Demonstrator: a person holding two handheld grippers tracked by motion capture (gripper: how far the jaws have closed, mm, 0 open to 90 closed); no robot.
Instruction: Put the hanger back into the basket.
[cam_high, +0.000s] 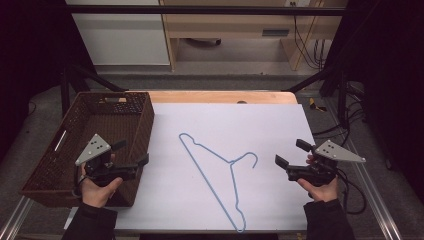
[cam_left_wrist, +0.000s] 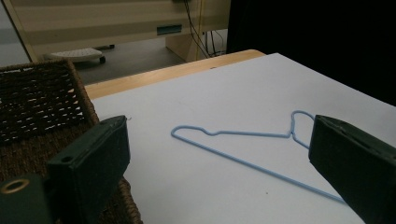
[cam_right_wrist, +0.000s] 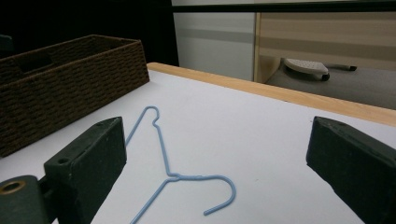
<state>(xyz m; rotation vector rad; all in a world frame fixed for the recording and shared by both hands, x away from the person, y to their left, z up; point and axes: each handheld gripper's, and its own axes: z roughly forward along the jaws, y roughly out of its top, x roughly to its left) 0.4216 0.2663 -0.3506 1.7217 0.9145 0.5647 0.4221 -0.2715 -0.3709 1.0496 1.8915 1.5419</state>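
Note:
A light blue wire hanger lies flat on the white sheet, its hook pointing right and one shoulder reaching the near edge. My left gripper hovers open over the basket's right wall, left of the hanger and apart from it. Right of the hook, my right gripper is also open and holds nothing. In the left gripper view the hanger lies ahead between the spread jaws. The right gripper view has the hanger, with its hook nearest, between its own wide jaws.
A brown wicker basket stands at the table's left, also visible in the left gripper view and the right gripper view. A wooden table edge runs along the back. Cables hang at the right.

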